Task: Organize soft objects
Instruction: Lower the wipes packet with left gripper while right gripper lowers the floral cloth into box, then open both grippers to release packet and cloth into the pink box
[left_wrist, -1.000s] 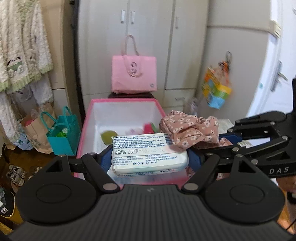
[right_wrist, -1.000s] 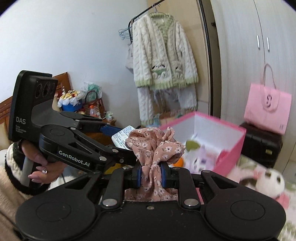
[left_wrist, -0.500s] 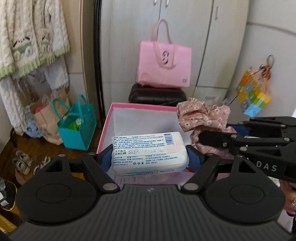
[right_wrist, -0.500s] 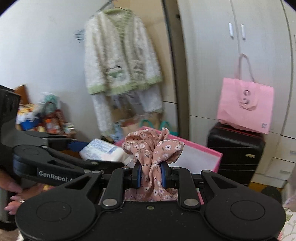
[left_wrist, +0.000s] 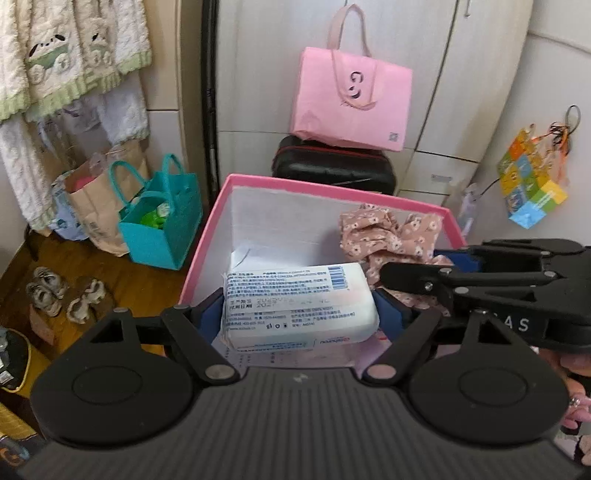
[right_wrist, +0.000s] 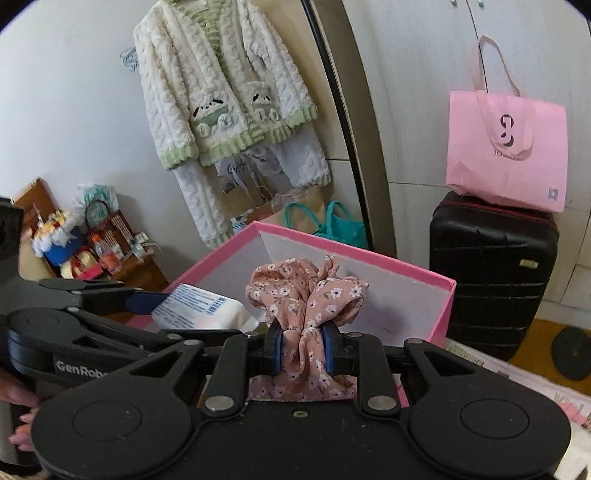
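One tissue pack (left_wrist: 299, 306), one floral cloth (right_wrist: 306, 295), one pink box (left_wrist: 207, 236), two tongs.

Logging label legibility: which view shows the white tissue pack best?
Left wrist view: the tissue pack sits centred in the left gripper, printed face toward the camera. The right wrist view shows only one corner of it edge-on, behind the floral cloth.

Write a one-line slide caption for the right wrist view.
Right gripper clamps floral cloth before pink box; left gripper holds tissue pack.
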